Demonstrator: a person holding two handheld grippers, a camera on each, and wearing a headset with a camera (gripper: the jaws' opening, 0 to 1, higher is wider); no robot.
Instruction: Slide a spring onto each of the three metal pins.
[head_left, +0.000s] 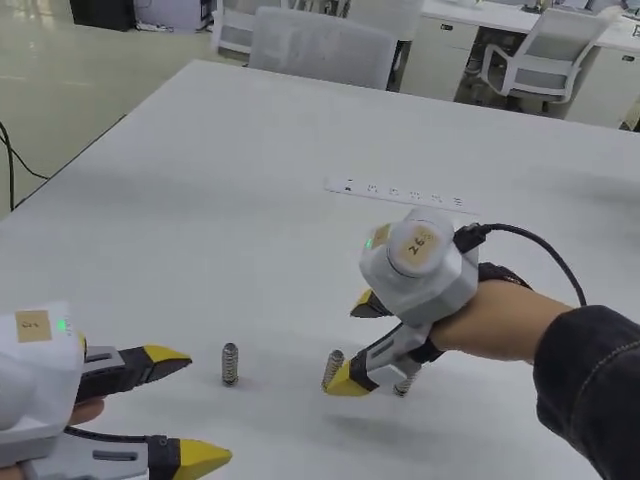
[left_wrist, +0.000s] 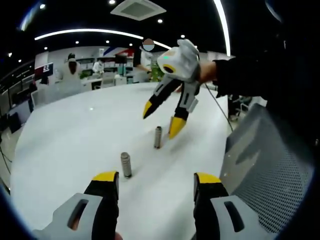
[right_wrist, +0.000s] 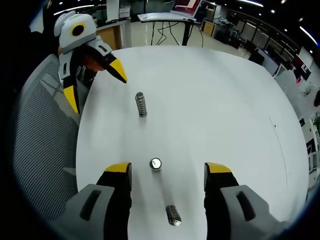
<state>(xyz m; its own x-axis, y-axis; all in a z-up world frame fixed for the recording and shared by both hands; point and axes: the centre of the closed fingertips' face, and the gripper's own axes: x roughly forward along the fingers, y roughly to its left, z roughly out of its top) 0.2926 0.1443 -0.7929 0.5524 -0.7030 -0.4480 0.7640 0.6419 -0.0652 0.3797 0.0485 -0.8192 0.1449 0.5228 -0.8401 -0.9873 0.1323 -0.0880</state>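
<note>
Three short upright metal pins stand in a row on the white table (head_left: 250, 180), each with a coiled spring around it as far as I can tell. The left pin (head_left: 230, 363) stands free. The middle pin (head_left: 333, 368) sits beside the lower fingertip of my right gripper (head_left: 351, 340). The right pin (head_left: 403, 383) is partly hidden under that gripper. In the right gripper view the open right gripper (right_wrist: 168, 168) hangs over the middle pin (right_wrist: 155, 163). My left gripper (head_left: 188, 408) is open and holds nothing, left of the row.
A white power strip (head_left: 400, 192) lies on the table behind the right gripper, whose black cable (head_left: 540, 250) trails right. A grey mesh chair (left_wrist: 270, 165) stands at the near table edge. Office chairs (head_left: 320, 45) and desks stand beyond the far edge.
</note>
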